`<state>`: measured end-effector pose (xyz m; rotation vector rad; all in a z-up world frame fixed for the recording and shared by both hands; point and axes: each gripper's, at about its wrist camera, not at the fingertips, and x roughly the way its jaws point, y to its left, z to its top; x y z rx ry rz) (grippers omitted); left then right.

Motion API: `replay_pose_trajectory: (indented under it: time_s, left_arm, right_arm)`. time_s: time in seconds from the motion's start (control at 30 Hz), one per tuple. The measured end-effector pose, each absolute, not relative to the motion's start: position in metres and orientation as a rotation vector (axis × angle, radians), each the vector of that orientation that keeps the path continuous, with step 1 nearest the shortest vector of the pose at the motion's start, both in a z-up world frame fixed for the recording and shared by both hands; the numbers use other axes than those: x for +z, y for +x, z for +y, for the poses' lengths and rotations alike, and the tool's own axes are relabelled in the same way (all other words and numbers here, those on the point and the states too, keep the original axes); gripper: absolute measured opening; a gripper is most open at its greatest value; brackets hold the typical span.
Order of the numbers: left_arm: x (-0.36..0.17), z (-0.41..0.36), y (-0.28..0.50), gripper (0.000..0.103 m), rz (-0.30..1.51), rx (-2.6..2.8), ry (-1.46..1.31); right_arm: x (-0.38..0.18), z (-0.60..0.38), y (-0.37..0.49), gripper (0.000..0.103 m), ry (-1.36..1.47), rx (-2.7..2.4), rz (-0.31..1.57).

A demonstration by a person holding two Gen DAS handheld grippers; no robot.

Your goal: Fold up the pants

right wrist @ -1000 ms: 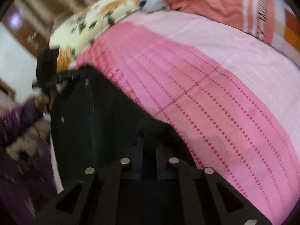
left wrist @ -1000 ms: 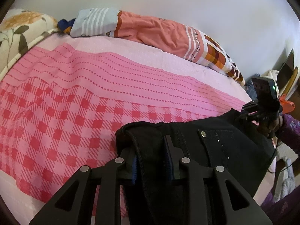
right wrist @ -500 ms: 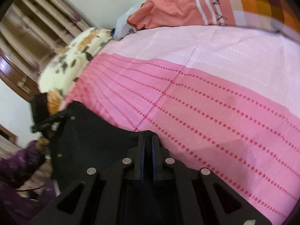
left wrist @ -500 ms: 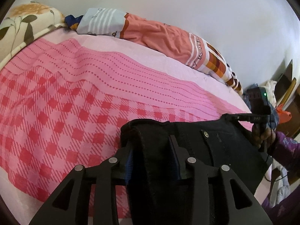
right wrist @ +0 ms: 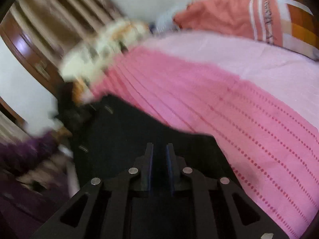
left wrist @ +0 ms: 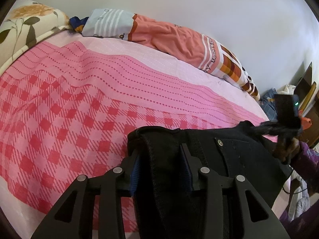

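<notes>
pink bed (left wrist: 119, 83) bears quilt (left wrist: 179, 37), pillow (left wrist: 26, 23), perhaps black pants (left wrist: 229, 153)

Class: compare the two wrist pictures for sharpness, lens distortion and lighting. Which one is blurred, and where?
Left wrist view: sharp, evenly lit, the fisheye bowing the pink checked bedsheet; the left gripper clamps the black denim pants crisply. Right wrist view: motion-smeared, worst at the floral pillow, sharper near the right gripper.

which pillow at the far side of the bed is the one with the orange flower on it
The cream floral pillow at the bed's far left corner. It has an orange blossom with dark leaves, while the long pillow beside it is salmon with white stripes and a checked end.
</notes>
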<state>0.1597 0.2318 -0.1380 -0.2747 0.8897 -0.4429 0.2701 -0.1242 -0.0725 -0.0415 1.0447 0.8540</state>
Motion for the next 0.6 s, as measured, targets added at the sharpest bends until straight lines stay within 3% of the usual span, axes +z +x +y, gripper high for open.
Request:
replay_pose_trajectory:
  time_s: [0.2, 0.27, 0.3, 0.47, 0.53, 0.57, 0.6]
  left_arm:
    - [-0.139, 0.233, 0.160, 0.039, 0.887, -0.443, -0.271]
    - [-0.139, 0.233, 0.159, 0.039, 0.888, -0.444, -0.278]
    - [-0.138, 0.232, 0.159, 0.039, 0.888, -0.443, -0.278]
    - [-0.137, 0.231, 0.159, 0.040, 0.887, -0.435, -0.270]
    - [-0.137, 0.231, 0.158, 0.041, 0.884, -0.429, -0.266]
    - [-0.136, 0.231, 0.158, 0.042, 0.884, -0.421, -0.262]
    - [-0.136, 0.231, 0.158, 0.042, 0.884, -0.419, -0.260]
  right_arm:
    - [-0.091, -0.174, 0.312, 0.000, 0.330, 0.751, 1.055]
    - [-0.079, -0.173, 0.306, 0.000, 0.274, 0.719, 1.015]
    - [-0.072, -0.174, 0.304, 0.010, 0.258, 0.693, 0.990]
    - [-0.043, -0.175, 0.282, 0.013, 0.324, 0.740, 0.925]
    - [-0.046, -0.160, 0.268, 0.027, 0.273, 0.798, 0.959]
    - [-0.053, -0.154, 0.264, 0.046, 0.251, 0.805, 1.000]
    - [-0.064, -0.149, 0.262, 0.046, 0.209, 0.769, 1.052]
